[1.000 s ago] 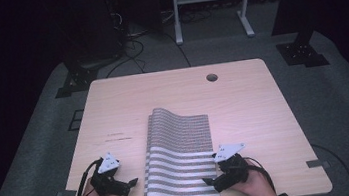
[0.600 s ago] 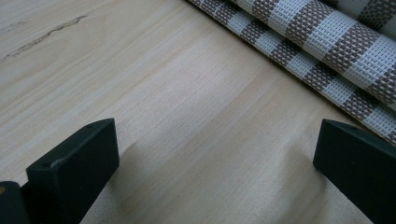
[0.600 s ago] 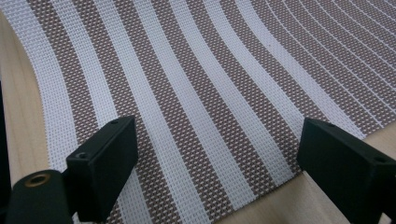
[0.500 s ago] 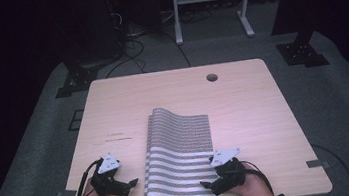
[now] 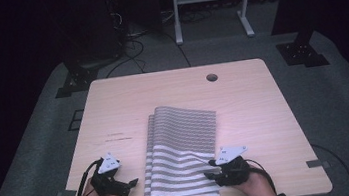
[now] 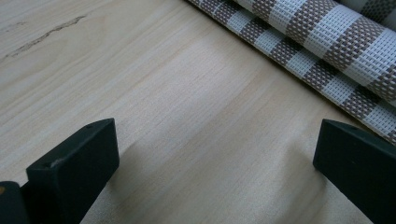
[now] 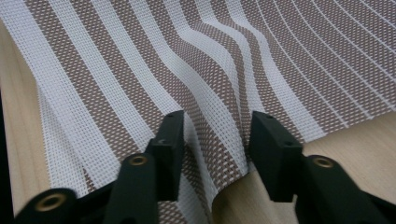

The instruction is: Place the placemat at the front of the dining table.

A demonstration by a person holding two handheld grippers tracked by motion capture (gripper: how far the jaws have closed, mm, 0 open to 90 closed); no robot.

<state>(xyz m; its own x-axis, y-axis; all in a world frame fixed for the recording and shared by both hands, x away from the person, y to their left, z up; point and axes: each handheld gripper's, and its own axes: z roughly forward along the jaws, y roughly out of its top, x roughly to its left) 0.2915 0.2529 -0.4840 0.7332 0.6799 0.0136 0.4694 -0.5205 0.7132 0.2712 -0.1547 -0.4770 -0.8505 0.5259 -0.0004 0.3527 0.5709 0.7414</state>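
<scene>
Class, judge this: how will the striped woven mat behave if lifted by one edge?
The striped mat probably flexes rather than staying flat: it humps where the right claw straddles its edge. Its open mesh weave suggests lightness. The folded far end may spring open.

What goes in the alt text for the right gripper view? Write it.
The right gripper has its two black jaws on either side of a raised fold at the edge of a brown-and-white striped woven mat. The mat lies on a pale wooden table.
</scene>
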